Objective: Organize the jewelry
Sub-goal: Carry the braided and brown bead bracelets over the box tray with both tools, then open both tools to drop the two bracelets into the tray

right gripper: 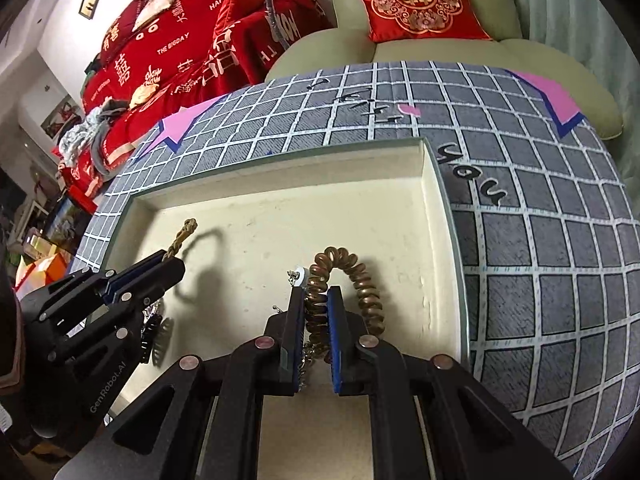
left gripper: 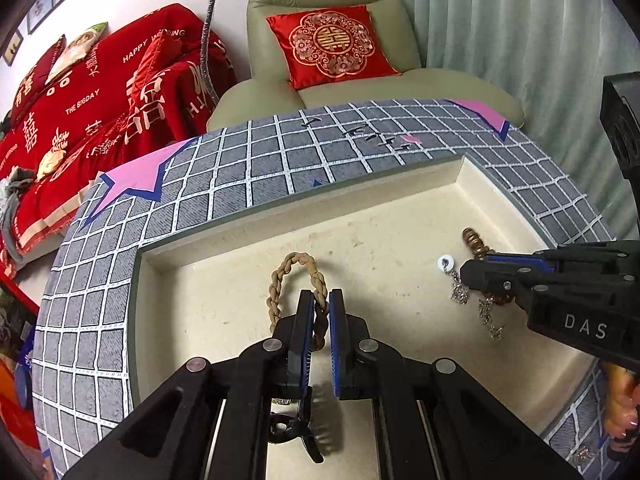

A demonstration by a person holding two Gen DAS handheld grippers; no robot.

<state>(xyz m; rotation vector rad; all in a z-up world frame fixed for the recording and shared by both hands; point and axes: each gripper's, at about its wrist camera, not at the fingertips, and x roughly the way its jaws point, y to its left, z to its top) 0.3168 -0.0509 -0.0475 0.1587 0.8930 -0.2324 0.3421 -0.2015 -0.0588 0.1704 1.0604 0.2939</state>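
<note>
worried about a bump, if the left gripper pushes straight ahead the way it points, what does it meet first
The left gripper already grips the braided bracelet. Beyond its loop lies bare tray floor, then probably the tray's far wall; depth is hard to judge.

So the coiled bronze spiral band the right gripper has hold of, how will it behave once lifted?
Probably springy rather than stiff: the spiral band arches in a loop beyond the right gripper, whose jaws pinch one side. The free side would likely sag and bounce. Its smooth coils look slippery, and it may snag the silver chain lying beside it.

A grey grid-patterned tablecloth covers the table; a cream tray rests on it.
</note>
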